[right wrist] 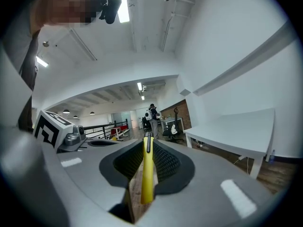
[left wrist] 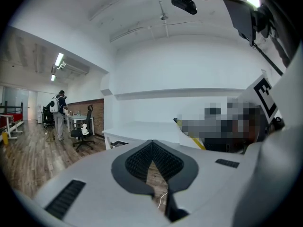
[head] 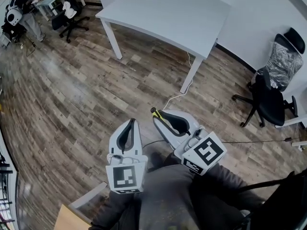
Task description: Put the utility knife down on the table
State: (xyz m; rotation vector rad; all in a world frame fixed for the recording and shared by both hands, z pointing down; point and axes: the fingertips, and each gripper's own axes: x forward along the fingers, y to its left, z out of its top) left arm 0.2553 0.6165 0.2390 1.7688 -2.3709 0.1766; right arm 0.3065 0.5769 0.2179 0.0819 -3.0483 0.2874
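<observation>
On the left, tongs: the left white two-jaw tongs (head: pixel 130 124) are pressed together at the tips with nothing between them, and they hang over the brown plank floor (head: pixel 72 90).
Beside them, knife: the slim yellow utility knife with a black slider (right wrist: pixel 147 174) stands edge-on between the dark ribbed pads and juts past the tips.
To the right, tongs: the right white two-jaw tongs (right wrist: pixel 147 143) pinch the knife along its body, and they too are over the floor.
Ahead, bench: the white rectangular bench on white legs (head: pixel 168 13) is well apart from both tongs, and its top is bare where it shows.
Step in hand: by my reading, the carry; the knife is not yet over the bench.
Next move calls for: reaching the right tongs out over the bench top, lowering until the knife lies on it, then spreading the jaws.
Count: one knife, two tongs, one bench close ahead.
</observation>
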